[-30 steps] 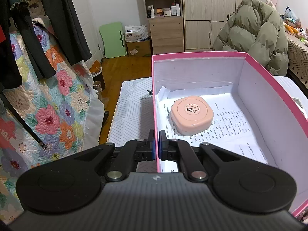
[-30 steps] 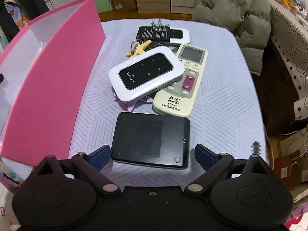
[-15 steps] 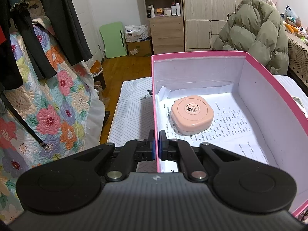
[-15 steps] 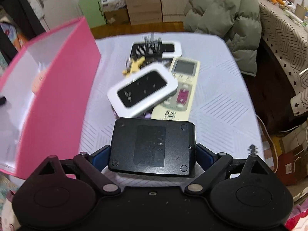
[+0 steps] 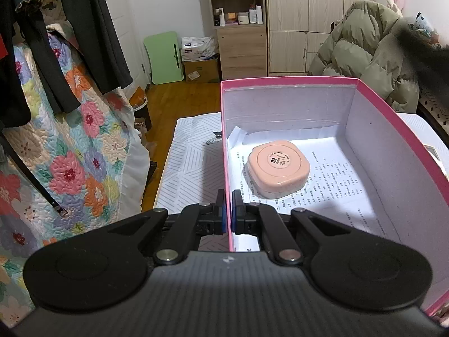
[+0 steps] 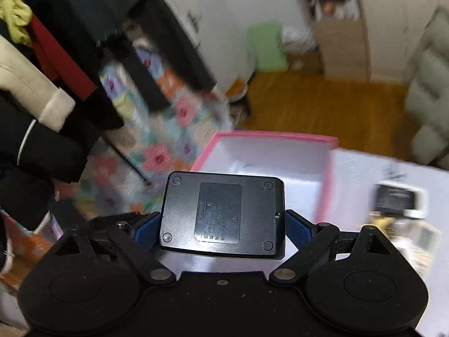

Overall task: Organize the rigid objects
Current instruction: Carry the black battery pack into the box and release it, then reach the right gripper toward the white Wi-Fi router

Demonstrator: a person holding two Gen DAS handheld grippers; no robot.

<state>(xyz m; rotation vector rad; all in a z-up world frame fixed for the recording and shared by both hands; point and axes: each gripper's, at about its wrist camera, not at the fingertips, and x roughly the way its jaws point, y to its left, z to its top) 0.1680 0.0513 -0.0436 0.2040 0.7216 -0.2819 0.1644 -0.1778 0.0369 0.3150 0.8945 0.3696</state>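
While the left claw (image 5: pixel 228 219) pinches the near-left wall of the pink box (image 5: pixel 393 113), its 2 blue pads nearly meeting on the cardboard, a peach compact (image 5: pixel 278 172) rests on the printed paper inside. The right claw (image 6: pixel 223 228) grips a flat black device (image 6: pixel 223 214) by its 2 side edges, label side up, held in the air in front of the box (image 6: pixel 269 135). Remotes (image 6: pixel 400 200) lie blurred on the bench (image 6: pixel 362 168), right of the box.

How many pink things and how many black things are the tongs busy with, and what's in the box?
Pink: 2, the box and the round case inside it.
Black: 1, the flat gadget held in the right tongs.
Total: 3
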